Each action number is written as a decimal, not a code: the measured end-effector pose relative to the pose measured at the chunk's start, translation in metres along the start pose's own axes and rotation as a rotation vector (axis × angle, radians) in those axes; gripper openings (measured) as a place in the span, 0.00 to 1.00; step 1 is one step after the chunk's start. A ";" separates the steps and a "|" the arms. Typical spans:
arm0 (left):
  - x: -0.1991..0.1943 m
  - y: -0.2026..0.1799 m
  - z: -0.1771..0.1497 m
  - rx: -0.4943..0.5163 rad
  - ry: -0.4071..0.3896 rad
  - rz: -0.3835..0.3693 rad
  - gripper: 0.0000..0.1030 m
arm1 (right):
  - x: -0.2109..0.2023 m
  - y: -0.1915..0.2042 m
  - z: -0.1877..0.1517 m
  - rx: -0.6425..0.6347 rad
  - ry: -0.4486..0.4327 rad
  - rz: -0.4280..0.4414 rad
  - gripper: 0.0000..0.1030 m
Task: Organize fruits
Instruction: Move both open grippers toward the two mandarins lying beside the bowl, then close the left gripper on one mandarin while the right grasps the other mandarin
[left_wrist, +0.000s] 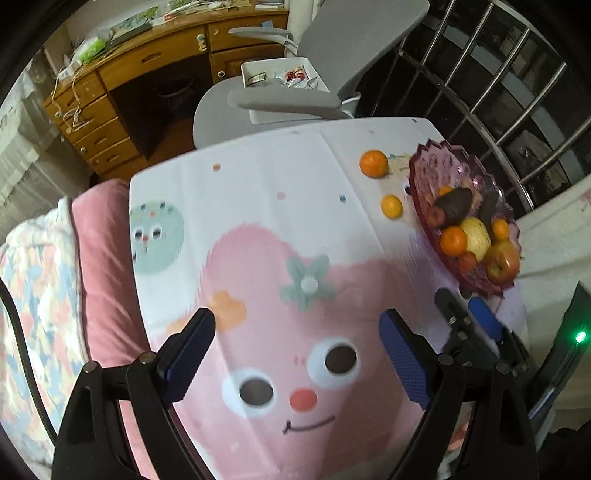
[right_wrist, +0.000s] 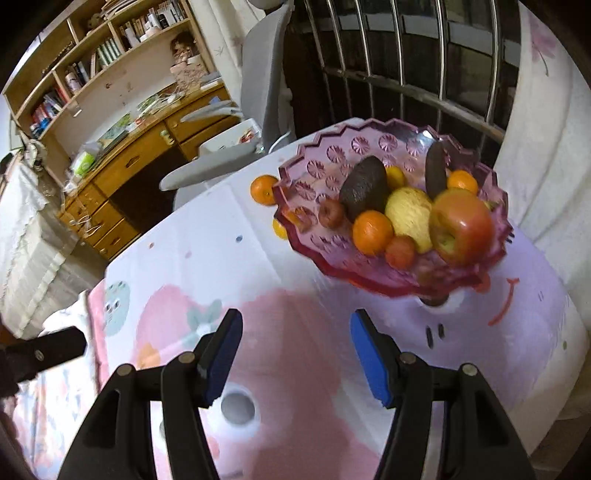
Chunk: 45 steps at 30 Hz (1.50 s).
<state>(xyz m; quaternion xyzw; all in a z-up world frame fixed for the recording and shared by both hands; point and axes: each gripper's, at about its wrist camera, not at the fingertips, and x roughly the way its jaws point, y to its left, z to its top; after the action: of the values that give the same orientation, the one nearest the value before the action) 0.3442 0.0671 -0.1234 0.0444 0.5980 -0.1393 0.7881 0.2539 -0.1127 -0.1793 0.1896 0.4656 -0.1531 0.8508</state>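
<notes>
Both grippers hang empty above the cartoon tablecloth (left_wrist: 280, 221); the left gripper (left_wrist: 297, 354) has its blue pads spread wide in the lower middle of its view, and the right gripper (right_wrist: 295, 358) is just as wide apart, nothing between the fingers of either

The pink glass bowl (right_wrist: 332, 158) stands on a foot in the upper right of the right wrist view, already heaped: a red-and-green apple (right_wrist: 461, 229) at the near rim, a pale yellow fruit (right_wrist: 408, 214) beside it, two dark avocados (right_wrist: 364, 188), several small oranges and some small reddish fruit. Two fruits are not in it yet: a larger orange (left_wrist: 373, 163) and a smaller orange (left_wrist: 391, 206), both on the cloth just left of the bowl in the left wrist view, toward the upper right of that frame

I'd judge those two the remaining work. An orange is light, firm and round with a slightly grippy peel, so it should take a squeeze across its widest part well enough, though off centre it could roll away on the cloth. The bowl looks brittle and top-heavy on its stem, and the heap is steep, so anything dropped in carelessly may tumble out
</notes>
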 end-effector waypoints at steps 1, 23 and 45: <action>0.005 0.001 0.008 0.004 0.004 0.002 0.87 | 0.005 0.004 0.001 0.004 -0.002 -0.018 0.60; 0.103 -0.013 0.159 0.061 0.020 -0.093 0.87 | 0.119 0.064 0.028 0.074 -0.097 -0.145 0.59; 0.187 -0.073 0.204 0.357 0.069 -0.270 0.85 | 0.158 0.062 0.043 0.167 -0.130 -0.296 0.59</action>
<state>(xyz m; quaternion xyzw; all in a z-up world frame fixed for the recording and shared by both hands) 0.5598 -0.0821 -0.2382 0.1075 0.5907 -0.3456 0.7211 0.3950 -0.0913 -0.2814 0.1786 0.4181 -0.3266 0.8287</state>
